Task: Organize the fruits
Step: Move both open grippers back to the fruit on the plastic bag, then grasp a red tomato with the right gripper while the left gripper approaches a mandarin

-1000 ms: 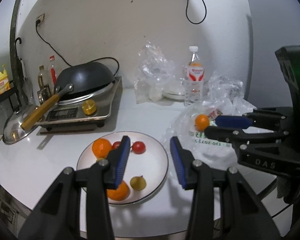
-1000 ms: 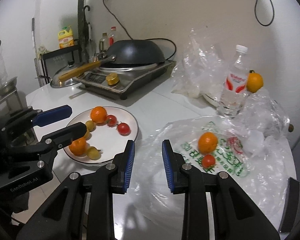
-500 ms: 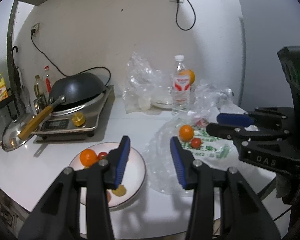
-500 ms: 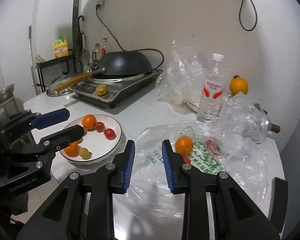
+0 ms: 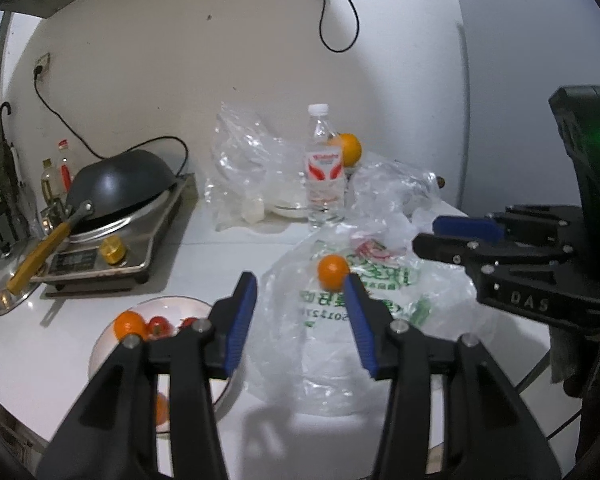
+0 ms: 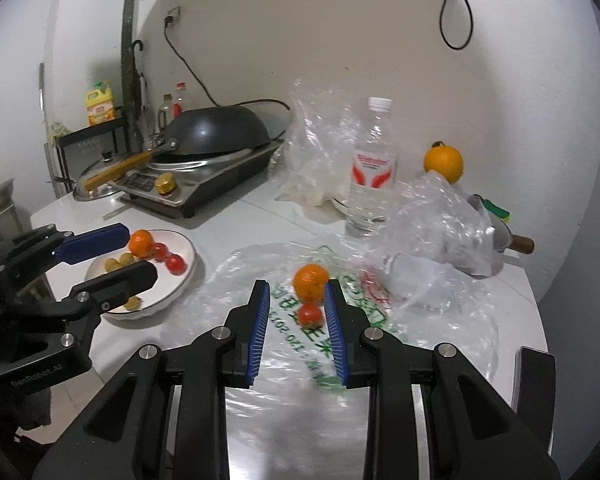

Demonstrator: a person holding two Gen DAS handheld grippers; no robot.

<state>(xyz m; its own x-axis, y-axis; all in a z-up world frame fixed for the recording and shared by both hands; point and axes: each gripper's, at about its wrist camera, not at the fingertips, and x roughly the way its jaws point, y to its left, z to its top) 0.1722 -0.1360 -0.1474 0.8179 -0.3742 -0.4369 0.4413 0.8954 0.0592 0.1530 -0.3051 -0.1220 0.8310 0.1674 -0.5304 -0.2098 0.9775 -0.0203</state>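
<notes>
A white plate (image 6: 182,276) at the left holds an orange (image 6: 141,242), small red tomatoes (image 6: 174,263) and yellow-green fruits (image 6: 118,263). A flat plastic bag (image 6: 419,320) on the table carries an orange (image 6: 310,278) and a red tomato (image 6: 310,314). My right gripper (image 6: 296,296) is open and empty, with its fingertips on either side of these two. My left gripper (image 5: 300,296) is open and empty, above the table between the plate (image 5: 100,344) and the bag's orange (image 5: 333,267). A larger orange (image 6: 443,163) sits at the back right.
An induction cooker with a black wok (image 6: 216,132) stands at the back left. A water bottle (image 6: 371,172), crumpled clear bags (image 6: 439,216) and a dish stand at the back. A pot lid (image 5: 4,276) lies left of the cooker. The table edge runs close on the right.
Both grippers have swung to the right, away from the plate. The bag's orange and tomato now sit between the right gripper's fingers. Both stay open.
</notes>
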